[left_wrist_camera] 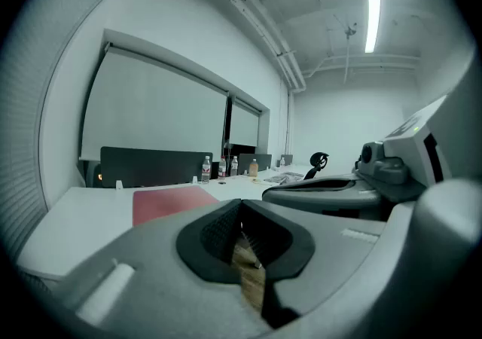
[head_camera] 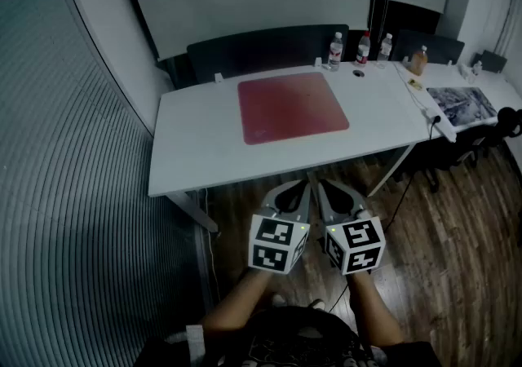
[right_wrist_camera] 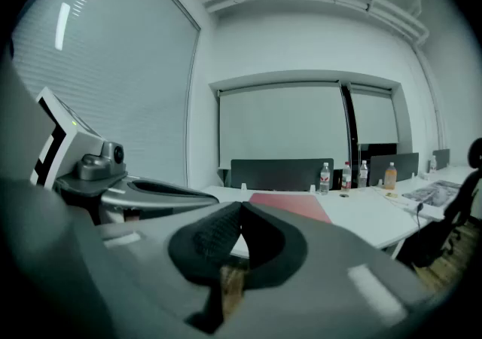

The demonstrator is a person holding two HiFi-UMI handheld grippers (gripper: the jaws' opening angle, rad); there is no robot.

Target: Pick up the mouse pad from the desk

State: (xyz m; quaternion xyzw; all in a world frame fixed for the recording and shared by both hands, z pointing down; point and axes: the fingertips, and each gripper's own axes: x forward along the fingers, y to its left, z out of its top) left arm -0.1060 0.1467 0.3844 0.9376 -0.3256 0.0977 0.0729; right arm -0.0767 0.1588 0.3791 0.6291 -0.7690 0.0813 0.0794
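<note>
Mouse pad [head_camera: 292,106] flat on white desk [head_camera: 196,145], left tool [head_camera: 303,187] and right tool [head_camera: 322,187] closed, empty

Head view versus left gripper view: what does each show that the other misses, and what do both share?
Head view only: the person's forearms and the desk legs. Left gripper view only: the lit ceiling lamp and the dark pads of the shut left gripper. Both: the red mouse pad flat on the white desk, with bottles behind it.
</note>
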